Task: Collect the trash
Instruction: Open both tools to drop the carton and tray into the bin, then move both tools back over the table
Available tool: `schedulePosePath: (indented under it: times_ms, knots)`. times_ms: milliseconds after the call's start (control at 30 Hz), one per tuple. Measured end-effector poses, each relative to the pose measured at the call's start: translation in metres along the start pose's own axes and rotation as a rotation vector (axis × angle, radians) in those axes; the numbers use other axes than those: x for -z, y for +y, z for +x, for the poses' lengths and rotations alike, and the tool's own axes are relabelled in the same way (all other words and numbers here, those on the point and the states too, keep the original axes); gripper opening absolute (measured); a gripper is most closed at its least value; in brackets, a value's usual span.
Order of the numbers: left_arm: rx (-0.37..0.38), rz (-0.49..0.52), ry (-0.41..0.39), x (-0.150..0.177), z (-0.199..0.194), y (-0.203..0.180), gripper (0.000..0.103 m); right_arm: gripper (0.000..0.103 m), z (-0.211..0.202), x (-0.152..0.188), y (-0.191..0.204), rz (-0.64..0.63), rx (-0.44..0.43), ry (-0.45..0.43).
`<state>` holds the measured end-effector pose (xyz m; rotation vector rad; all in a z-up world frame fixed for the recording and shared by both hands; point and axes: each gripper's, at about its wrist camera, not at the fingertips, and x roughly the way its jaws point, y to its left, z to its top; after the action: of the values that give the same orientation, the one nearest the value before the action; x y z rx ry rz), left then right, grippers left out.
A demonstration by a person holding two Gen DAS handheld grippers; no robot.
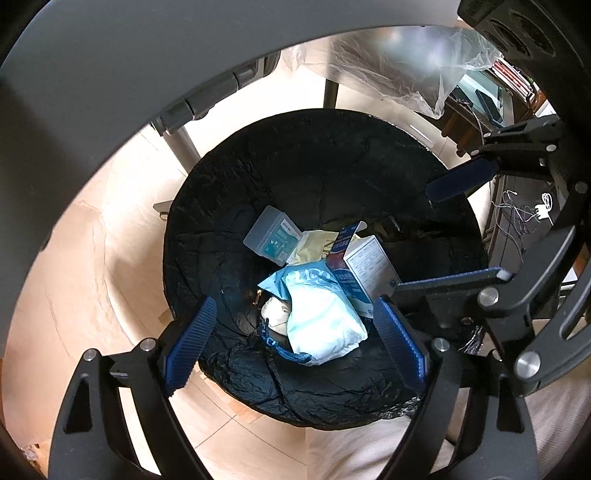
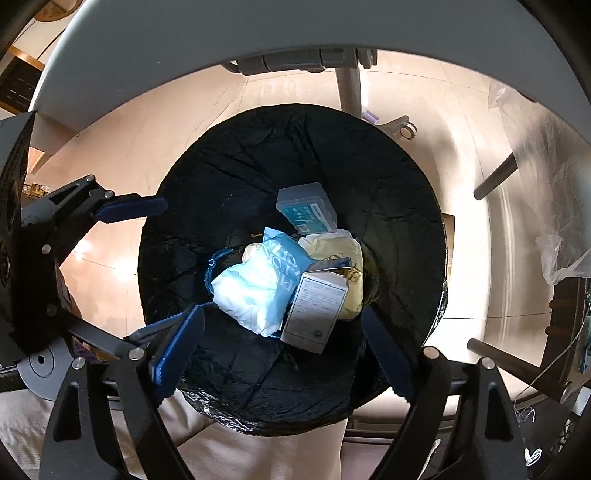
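Observation:
A round bin with a black liner [image 1: 314,166] [image 2: 229,177] stands on the floor below both grippers. Inside lie a light blue and white plastic bag [image 1: 321,314] [image 2: 255,291], a white and blue carton [image 1: 365,266] [image 2: 317,314], a clear plastic case with a teal label [image 1: 273,236] [image 2: 306,210] and a pale yellow wrapper [image 1: 314,245] [image 2: 343,251]. My left gripper [image 1: 295,339] is open and empty above the bin. My right gripper [image 2: 284,350] is open and empty above the bin; it also shows in the left wrist view [image 1: 461,229]. The left gripper shows at the left of the right wrist view [image 2: 155,258].
A grey table edge [image 1: 110,74] [image 2: 258,33] arcs above the bin, with grey legs [image 2: 349,85] behind it. Clear plastic sheeting [image 1: 424,70] [image 2: 561,240] hangs at the right. Beige tiled floor [image 1: 74,277] surrounds the bin. Loose wires [image 1: 524,214] lie at the far right.

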<state>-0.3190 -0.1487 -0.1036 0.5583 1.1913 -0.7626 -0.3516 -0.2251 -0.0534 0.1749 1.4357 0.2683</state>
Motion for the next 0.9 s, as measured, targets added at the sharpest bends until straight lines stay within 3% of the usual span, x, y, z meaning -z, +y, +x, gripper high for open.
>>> schedulePosePath:
  times_ms: [167, 367, 533, 733, 900]
  knots:
    - [0.021, -0.033, 0.029, 0.001, 0.004, 0.001, 0.088, 0.099, -0.001, 0.001, 0.001, 0.006, 0.016, -0.016]
    - [-0.009, 0.002, 0.049, 0.006, 0.005, -0.006, 0.091, 0.099, -0.007, 0.002, -0.002, 0.02, 0.057, -0.061]
    - [0.03, -0.017, 0.069, 0.01, 0.002, -0.003, 0.097, 0.099, -0.02, 0.006, -0.007, 0.034, 0.066, -0.093]
    - [0.011, -0.012, 0.039, 0.012, -0.016, -0.003, 0.097, 0.099, -0.036, 0.015, -0.005, 0.01, 0.071, -0.116]
    - [0.013, -0.031, 0.004, 0.014, -0.038, 0.002, 0.097, 0.099, -0.05, 0.018, -0.009, 0.007, -0.039, -0.115]
